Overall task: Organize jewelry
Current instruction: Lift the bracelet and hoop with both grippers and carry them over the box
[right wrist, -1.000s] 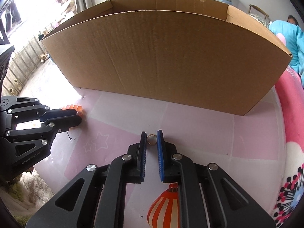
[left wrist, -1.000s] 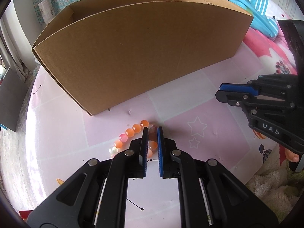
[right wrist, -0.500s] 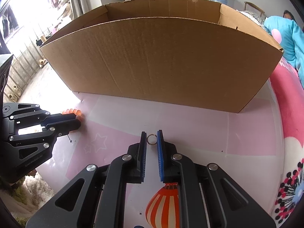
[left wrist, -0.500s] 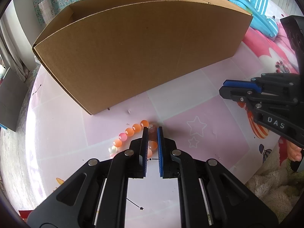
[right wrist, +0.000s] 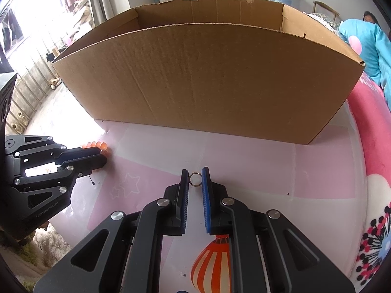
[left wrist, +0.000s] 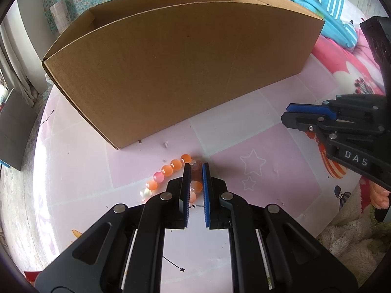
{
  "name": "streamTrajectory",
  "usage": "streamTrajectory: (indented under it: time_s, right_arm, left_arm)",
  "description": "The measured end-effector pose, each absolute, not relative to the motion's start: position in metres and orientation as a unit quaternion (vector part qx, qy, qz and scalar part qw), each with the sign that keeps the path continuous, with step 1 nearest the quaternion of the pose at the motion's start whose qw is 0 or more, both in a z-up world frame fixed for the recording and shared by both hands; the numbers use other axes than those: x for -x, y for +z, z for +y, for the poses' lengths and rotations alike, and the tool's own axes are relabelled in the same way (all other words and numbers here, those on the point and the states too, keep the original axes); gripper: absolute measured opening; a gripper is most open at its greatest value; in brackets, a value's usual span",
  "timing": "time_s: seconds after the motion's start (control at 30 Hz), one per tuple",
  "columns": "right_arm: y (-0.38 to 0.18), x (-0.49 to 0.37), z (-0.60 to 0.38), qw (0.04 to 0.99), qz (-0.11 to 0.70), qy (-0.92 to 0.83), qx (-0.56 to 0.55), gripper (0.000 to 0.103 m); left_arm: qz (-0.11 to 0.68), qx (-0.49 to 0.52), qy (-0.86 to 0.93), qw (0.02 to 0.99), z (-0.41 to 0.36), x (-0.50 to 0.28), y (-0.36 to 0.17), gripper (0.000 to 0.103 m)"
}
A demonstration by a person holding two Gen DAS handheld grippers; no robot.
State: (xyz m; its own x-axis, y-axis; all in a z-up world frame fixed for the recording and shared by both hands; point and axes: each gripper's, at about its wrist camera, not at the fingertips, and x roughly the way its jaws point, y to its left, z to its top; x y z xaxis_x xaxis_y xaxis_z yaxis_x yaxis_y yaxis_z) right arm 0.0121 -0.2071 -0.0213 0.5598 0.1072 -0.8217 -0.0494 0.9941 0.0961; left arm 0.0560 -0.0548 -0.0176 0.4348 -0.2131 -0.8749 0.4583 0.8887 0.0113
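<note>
Left gripper (left wrist: 195,171) jaws clamp bead bracelet (left wrist: 168,171), half hidden, right gripper (right wrist: 195,175) jaws pinch ring (right wrist: 195,178)

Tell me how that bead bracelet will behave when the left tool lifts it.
The bracelet is separate round beads on a string, so it will probably droop either side of the left tool. The beads look glossy and may slip. It seems light.

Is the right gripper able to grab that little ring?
Probably yes. The ring sits right between the tips of the right gripper, with nothing in the way. The cardboard box stands well behind it.
</note>
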Motion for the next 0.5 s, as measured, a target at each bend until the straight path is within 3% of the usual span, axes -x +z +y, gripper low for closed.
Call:
streamTrajectory:
  time_s: [0.5]
  right_arm:
    - [-0.007, -0.002, -0.214, 0.895, 0.441, 0.033, -0.061, 0.011]
  left_arm:
    - [0.465, -0.094, -0.221, 0.852, -0.042, -0.048, 0.007, 0.008]
